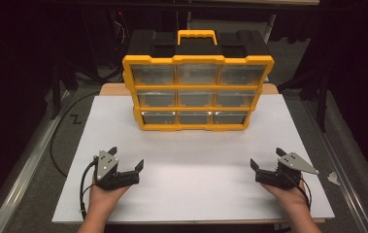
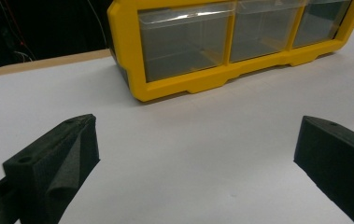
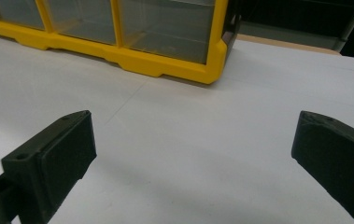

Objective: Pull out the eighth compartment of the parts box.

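A yellow and black organiser case with a yellow handle stands upright at the back middle of the white table. Its front holds three rows of three clear drawers, all pushed in. My left gripper rests near the front left of the table, open, with nothing between its jaws. My right gripper rests near the front right, open and empty too. The left gripper view looks along wide-apart jaws at the case's bottom row. The right gripper view looks at the case's lower right corner.
Bare white tabletop lies between the grippers and the case. A small pale scrap lies on the floor off the table's right edge. A black cable loops on the floor at the left. Dark surroundings ring the table.
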Tool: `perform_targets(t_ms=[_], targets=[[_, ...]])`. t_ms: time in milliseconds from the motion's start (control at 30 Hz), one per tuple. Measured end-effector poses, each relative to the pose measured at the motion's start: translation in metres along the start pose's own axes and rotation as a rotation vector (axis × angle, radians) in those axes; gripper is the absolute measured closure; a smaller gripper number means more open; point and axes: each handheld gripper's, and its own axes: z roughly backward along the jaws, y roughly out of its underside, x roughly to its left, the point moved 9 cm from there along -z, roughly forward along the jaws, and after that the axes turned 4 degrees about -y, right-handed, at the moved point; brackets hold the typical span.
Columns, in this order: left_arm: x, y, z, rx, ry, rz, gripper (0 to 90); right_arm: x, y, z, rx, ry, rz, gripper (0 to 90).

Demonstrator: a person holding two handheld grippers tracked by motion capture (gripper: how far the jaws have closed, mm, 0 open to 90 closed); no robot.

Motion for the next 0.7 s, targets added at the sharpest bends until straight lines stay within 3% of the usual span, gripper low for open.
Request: perform_targets(t_ms=[233,500,700], targets=[[0.003,-0.002,0.004,-0.018,0.003,-0.001,0.8,0.006,-0.005,-0.001,-0.023,-0.007,0.007,1.2],[0.001,-0.002,0.005,-0.023,0.016,-0.019,0.8,0.005,-0.008,-0.008,-0.025,0.019,0.013,1.2],[0.0,-0.001,0.004,-0.021,0.012,-0.029,0.7,0.006,-0.013,-0.025,-0.014,0.031,0.029,1.2]])
